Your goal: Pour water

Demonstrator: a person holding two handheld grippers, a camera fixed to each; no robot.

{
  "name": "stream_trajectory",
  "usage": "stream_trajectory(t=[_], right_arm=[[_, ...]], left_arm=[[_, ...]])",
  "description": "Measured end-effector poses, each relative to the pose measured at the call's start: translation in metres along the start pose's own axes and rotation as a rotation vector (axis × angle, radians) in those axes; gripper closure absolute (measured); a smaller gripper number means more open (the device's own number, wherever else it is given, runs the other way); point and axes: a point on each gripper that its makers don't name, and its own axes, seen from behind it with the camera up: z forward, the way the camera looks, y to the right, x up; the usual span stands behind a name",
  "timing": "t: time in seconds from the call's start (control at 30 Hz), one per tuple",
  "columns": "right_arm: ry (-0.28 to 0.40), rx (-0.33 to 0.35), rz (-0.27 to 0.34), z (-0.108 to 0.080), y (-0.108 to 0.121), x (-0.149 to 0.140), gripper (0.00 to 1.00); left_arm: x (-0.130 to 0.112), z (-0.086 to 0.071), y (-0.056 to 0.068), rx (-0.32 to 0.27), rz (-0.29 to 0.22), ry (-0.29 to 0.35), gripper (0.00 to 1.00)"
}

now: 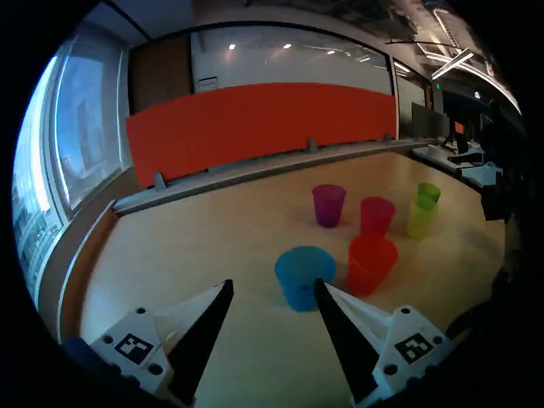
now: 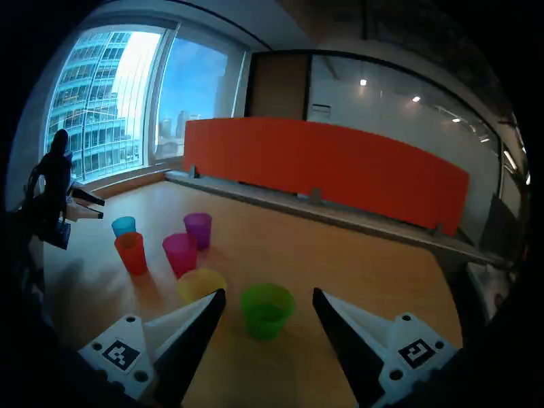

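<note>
Blue cup (image 1: 304,275) ahead, left hand-held gripper (image 1: 273,285) spread, right hand-held gripper (image 2: 268,294) spread

Black pointed fingers (image 1: 204,326), white mounts (image 1: 166,325), black-and-white square markers (image 1: 133,347), small dark screws (image 1: 141,311) around them

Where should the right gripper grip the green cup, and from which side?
Probably its side wall just under the rim, coming level from the near side: the green cup stands upright, open-topped, centred ahead of the open right gripper. The yellow cup sits close by, so keep that finger clear.
</note>
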Motion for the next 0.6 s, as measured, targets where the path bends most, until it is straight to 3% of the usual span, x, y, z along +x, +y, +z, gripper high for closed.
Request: stream_trajectory(t=[0.17,0.27,0.6], right_arm=[[0.084,-0.070,-0.002,-0.006,0.010,0.025,0.01],[0.132,-0.118,-0.011,-0.008,0.018,0.036,0.01],[0.230,-0.199,-0.004,-0.013,0.023,0.058,0.01]], left_arm=[[0.034,-0.013,-0.014,0.073,-0.016,0.129,0.13],[0.049,-0.020,-0.016,0.102,-0.025,0.192,0.13],[0.082,-0.034,-0.005,0.119,-0.098,0.341,0.13]])
